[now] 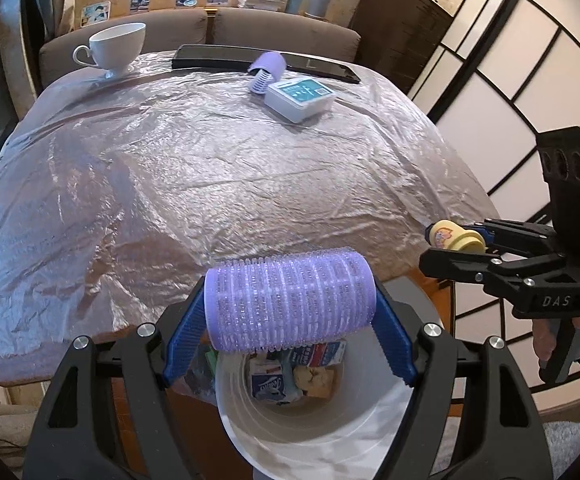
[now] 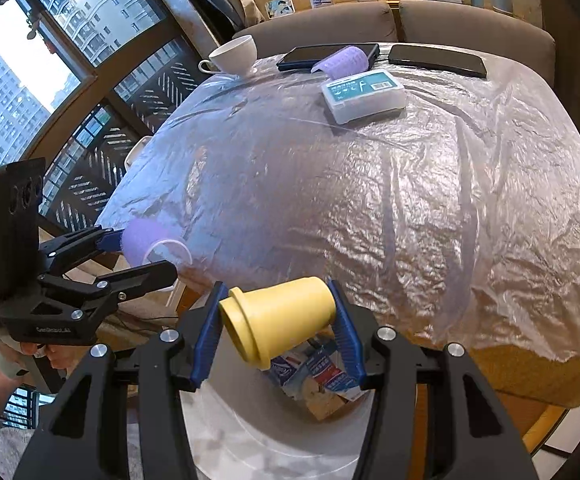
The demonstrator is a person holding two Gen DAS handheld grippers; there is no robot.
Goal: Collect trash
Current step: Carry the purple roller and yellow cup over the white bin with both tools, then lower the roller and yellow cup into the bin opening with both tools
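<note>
Left wrist: right gripper [image 1: 455, 246] marked "DAS" clamps yellow cup [image 1: 459, 238]; left gripper [image 1: 290, 336] clamps purple roller [image 1: 290, 300].

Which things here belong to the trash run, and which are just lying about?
In the job:
- purple roller, held in left gripper
- yellow cup, held in right gripper
- white bin below, wrappers already inside

Lying about:
- teacup
- second roller
- white box
- two phones
- plastic table cover

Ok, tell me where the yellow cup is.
Right wrist view, bottom centre: the yellow cup lies sideways, clamped in the right hand-held gripper above the white bin.
</note>
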